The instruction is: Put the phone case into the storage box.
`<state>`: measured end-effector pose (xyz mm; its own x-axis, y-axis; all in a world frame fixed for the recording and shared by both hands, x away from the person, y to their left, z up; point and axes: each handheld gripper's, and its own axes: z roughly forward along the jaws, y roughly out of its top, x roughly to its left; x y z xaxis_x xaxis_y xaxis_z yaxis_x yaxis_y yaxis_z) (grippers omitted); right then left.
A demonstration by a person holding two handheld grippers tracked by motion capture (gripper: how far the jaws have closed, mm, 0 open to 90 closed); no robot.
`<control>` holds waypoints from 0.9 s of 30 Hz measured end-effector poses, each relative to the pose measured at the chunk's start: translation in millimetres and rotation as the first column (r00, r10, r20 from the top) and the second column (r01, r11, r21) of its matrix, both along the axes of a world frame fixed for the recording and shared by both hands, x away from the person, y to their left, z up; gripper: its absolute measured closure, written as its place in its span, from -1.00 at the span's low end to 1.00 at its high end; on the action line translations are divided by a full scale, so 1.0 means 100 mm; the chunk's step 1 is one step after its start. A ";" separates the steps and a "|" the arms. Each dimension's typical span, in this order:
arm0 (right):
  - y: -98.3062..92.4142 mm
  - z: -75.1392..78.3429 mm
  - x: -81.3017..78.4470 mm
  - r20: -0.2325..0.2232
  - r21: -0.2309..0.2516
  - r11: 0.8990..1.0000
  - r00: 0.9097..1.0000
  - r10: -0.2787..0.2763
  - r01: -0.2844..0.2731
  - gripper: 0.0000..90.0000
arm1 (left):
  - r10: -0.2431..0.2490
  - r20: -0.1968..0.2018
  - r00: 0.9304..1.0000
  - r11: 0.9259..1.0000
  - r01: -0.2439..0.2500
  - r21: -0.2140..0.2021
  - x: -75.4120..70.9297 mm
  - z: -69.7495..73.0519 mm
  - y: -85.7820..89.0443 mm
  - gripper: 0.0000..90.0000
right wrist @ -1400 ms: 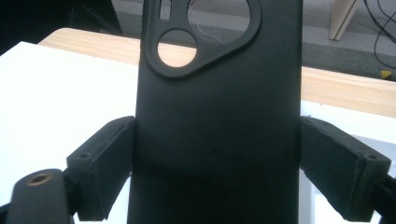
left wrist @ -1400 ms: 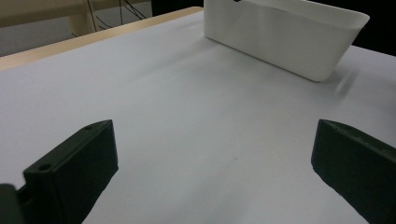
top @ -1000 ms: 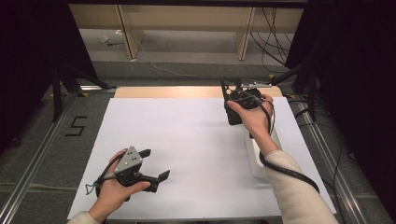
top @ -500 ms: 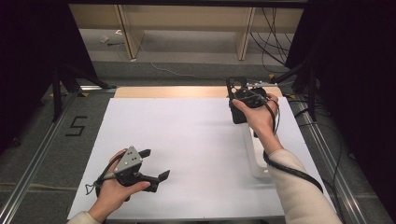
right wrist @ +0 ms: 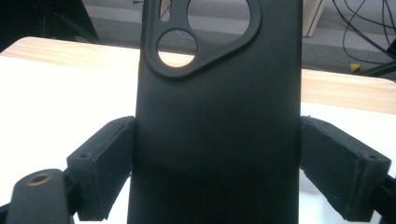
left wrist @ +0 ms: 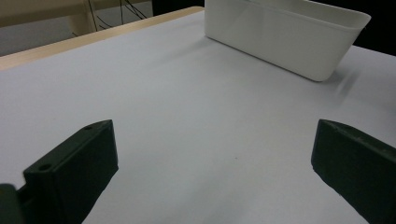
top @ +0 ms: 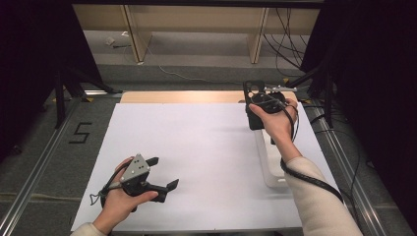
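Observation:
My right gripper is held up over the far right part of the white sheet. It is shut on a black phone case, which has round camera cut-outs at its top. In the right gripper view the phone case stands upright, and both pads of the right gripper press on its sides. My left gripper rests low near the front left of the sheet. Its jaws stand wide apart in the left gripper view, and the left gripper has only bare sheet between them.
A long white bin lies on the right side of the sheet, partly under the right forearm; the white bin also sits ahead of the left gripper. A wooden table edge runs along the back. Cables and dark stands lie beyond.
The right hand has drifted slightly to the right with the phone case in its grip. The left hand and its gripper have not moved.

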<state>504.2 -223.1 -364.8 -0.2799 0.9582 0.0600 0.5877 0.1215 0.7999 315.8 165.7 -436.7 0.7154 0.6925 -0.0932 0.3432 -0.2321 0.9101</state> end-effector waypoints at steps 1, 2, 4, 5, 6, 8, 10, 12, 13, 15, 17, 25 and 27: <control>-0.01 0.00 0.00 0.000 0.001 1.000 1.000 -0.002 0.002 -0.67 | 0.000 0.000 1.000 1.000 0.000 0.001 0.00 0.00 0.00 -1.00; -0.01 0.00 0.00 0.002 0.001 1.000 1.000 -0.003 0.003 -0.67 | -0.002 0.001 1.000 1.000 0.002 0.003 0.00 0.00 0.00 -1.00; -0.03 0.00 0.00 0.003 0.001 1.000 1.000 -0.007 0.007 -0.67 | 0.000 -0.001 1.000 1.000 0.000 0.001 0.00 0.00 0.00 -1.00; -0.03 0.00 0.01 0.002 0.000 1.000 1.000 -0.007 0.007 -0.67 | 0.000 -0.001 1.000 1.000 0.000 0.001 0.00 0.00 0.00 -1.00; -0.04 0.00 0.01 0.003 0.000 1.000 1.000 -0.009 0.009 -0.67 | 0.000 -0.001 1.000 1.000 0.000 0.002 0.00 0.00 0.00 -1.00; -0.05 0.00 0.01 0.001 -0.001 1.000 1.000 -0.012 0.012 -0.67 | -0.002 0.000 1.000 1.000 0.002 0.002 0.00 0.00 0.00 -1.00; -0.06 0.00 0.01 0.002 -0.002 1.000 1.000 -0.017 0.017 -0.67 | 0.000 -0.001 1.000 1.000 0.000 0.002 0.00 0.00 0.00 -1.00; -0.08 0.00 0.01 -0.001 -0.002 1.000 1.000 -0.019 0.019 -0.67 | 0.000 0.000 1.000 1.000 0.000 0.001 0.00 0.00 0.00 -1.00; -0.09 0.00 0.01 0.001 -0.004 1.000 1.000 -0.020 0.020 -0.67 | 0.000 -0.001 1.000 1.000 0.000 0.001 0.00 0.00 0.00 -1.00; -0.10 -0.01 0.01 -0.002 -0.003 1.000 1.000 -0.023 0.023 -0.67 | -0.002 -0.001 1.000 1.000 0.002 0.002 0.00 0.00 0.00 -1.00; -0.12 -0.01 0.02 0.001 -0.005 1.000 1.000 -0.028 0.028 -0.67 | -0.001 -0.001 1.000 1.000 0.001 0.002 0.00 0.00 0.00 -1.00; -0.17 -0.01 0.03 0.000 -0.005 0.999 0.999 -0.040 0.040 -0.67 | 0.001 -0.002 1.000 1.000 -0.001 0.001 0.00 0.00 0.00 -1.00; -0.18 0.00 0.03 -0.001 -0.006 0.999 0.999 -0.041 0.041 -0.67 | 0.002 -0.002 1.000 1.000 -0.002 -0.001 0.00 0.00 0.00 -1.00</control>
